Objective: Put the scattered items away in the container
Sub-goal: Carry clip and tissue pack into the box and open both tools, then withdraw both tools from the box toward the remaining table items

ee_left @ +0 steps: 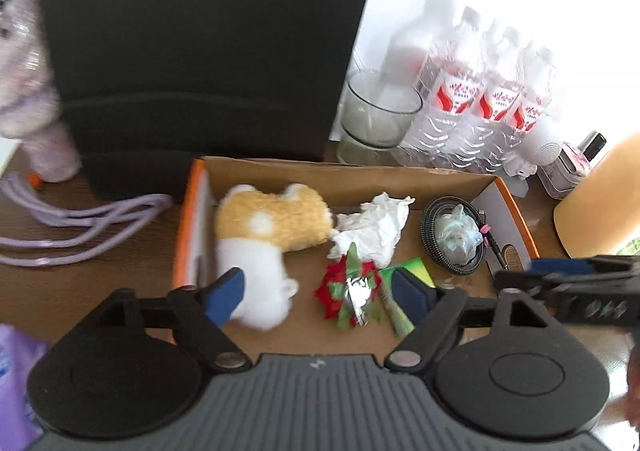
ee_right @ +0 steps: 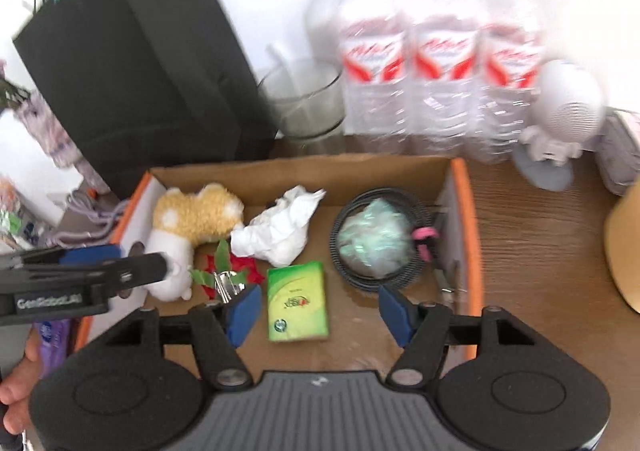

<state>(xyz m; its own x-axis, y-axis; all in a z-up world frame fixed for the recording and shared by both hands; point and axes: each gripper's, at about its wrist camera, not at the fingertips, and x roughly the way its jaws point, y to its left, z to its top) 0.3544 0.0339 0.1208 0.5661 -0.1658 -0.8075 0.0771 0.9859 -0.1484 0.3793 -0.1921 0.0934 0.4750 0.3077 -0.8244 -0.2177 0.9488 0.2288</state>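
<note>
A shallow cardboard box (ee_right: 460,187) with orange-trimmed outer walls and a plain brown floor sits on the dark wood-grain worktop (ee_right: 532,251), and the scattered items lie inside it. At its left end a plush toy (ee_left: 264,227), tan and fluffy above with a white lower body, lies on its side. Next to it is a crumpled white tissue (ee_right: 280,231). In front of those lies a red and green artificial flower (ee_left: 348,291) with a shiny metal clip on it. A flat green and yellow packet (ee_right: 298,301) lies face up on the box floor near the front edge. At the right end a black coiled cable (ee_right: 344,251) rings a pale green crinkly bundle (ee_right: 374,243), with a small pink clip beside it.

The left gripper (ee_left: 320,293) hovers over the box's front-left part, its blue-padded jaws spread wide, gripping nothing; the flower lies below the gap. The right gripper (ee_right: 320,311) hangs over the packet with jaws apart, pads not touching it.

Behind the box stand a black paper bag (ee_right: 140,71), a glass bowl (ee_right: 308,103) and wrapped water bottles (ee_right: 440,91).
</note>
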